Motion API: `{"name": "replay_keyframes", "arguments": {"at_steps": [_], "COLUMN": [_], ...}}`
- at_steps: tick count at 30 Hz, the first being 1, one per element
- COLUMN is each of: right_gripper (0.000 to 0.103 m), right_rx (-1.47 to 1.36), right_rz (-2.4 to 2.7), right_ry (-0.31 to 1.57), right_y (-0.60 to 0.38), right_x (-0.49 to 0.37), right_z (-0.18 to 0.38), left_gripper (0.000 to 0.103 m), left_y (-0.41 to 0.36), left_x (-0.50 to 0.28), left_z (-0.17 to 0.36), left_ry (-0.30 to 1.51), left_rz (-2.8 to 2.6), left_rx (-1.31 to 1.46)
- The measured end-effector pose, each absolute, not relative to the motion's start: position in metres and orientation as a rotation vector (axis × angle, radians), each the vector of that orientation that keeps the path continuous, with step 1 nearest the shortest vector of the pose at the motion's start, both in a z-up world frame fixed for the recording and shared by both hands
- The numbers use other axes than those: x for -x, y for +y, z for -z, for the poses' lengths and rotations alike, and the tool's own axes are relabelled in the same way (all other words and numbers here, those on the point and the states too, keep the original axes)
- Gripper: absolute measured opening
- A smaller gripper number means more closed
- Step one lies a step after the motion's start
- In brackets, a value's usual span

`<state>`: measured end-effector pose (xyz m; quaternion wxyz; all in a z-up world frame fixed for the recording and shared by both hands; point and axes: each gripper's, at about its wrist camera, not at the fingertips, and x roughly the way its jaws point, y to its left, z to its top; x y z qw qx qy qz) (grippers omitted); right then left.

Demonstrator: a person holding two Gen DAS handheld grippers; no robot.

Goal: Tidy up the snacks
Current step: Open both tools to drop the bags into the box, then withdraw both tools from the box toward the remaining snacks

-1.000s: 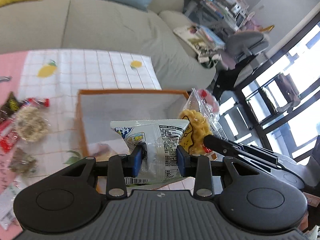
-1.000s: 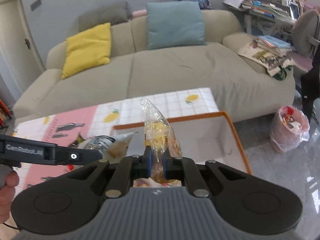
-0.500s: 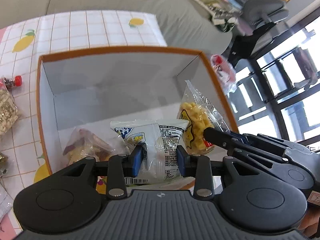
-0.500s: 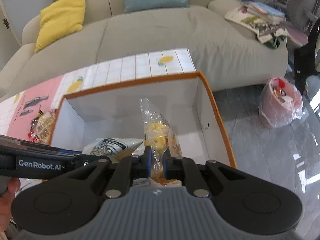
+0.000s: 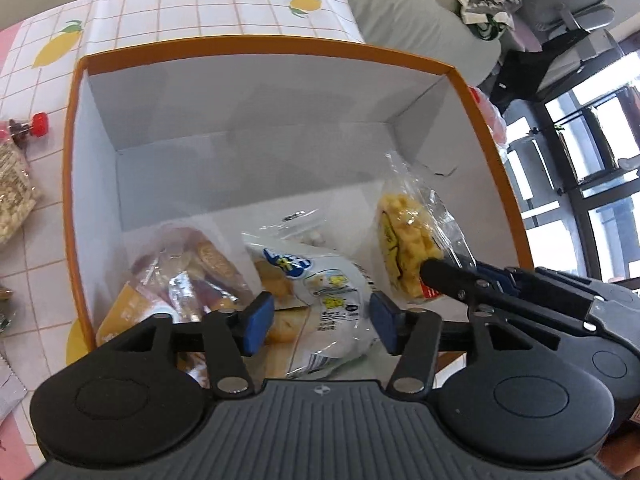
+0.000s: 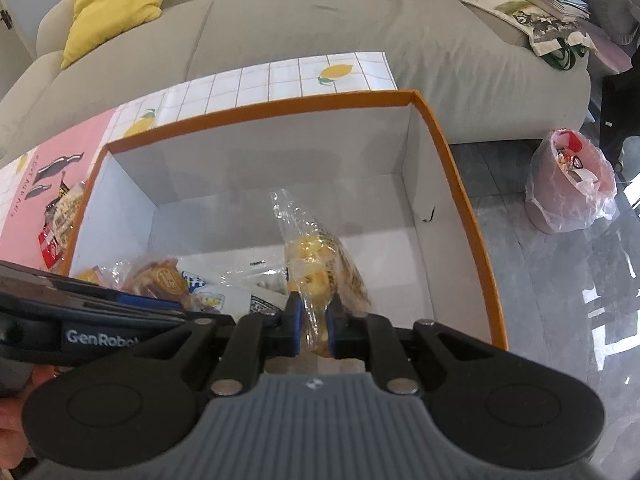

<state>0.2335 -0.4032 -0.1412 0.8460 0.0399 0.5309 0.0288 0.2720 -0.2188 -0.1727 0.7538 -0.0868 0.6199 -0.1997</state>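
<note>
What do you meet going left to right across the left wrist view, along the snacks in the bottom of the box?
Clear bag of round biscuits → white snack packet, lying free between the opening pads of the left hand-held gripper → clear bag of yellow puffs, pinched by the right hand-held gripper.

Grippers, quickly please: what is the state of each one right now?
Left gripper: jaws opening, pads clear of the white snack bag lying in the box.
Right gripper: closed on the yellow snack bag.
</note>
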Motion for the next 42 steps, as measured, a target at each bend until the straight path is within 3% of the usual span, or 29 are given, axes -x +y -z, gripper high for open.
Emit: {"name": "replay_keyframes", "arguments": {"at_steps": [4,12,16,28,42], "right_gripper": [0.015,0.023,0.042,0.073,0.078], "right_rx": [-0.115,-0.138,-0.107,-0.076,-0.148], "right_rz": [-0.052,-0.033,-0.018,0.021,0.013], "right_ry": [1.158,1.176,1.155,1.054,0.793], "right_y": [-0.406,-0.405,-0.400,-0.383,-0.311], "right_x": [-0.232,-0.227,-0.223,-0.193,-0.128], "right_z": [0.147,0.149,0.140,0.100,0.063], "left_gripper": [0.078,0.085,0.086,0.086,0.086], "left_y": [-0.210,-0.202,-0.202,-0.184,-0.133], "left_x": [-0.271,-0.264,-0.260,-0.225,-0.162], "left_z": [0.166,0.143,0.135,0.081,0.031], "left_ry": [1.341,1.282,1.270,1.072,0.877], "left_rz": [0.437,0.453,0.457,0.470,0.444], "left_rx": [0.217,0.233,0.225,0.144,-0.020]}}
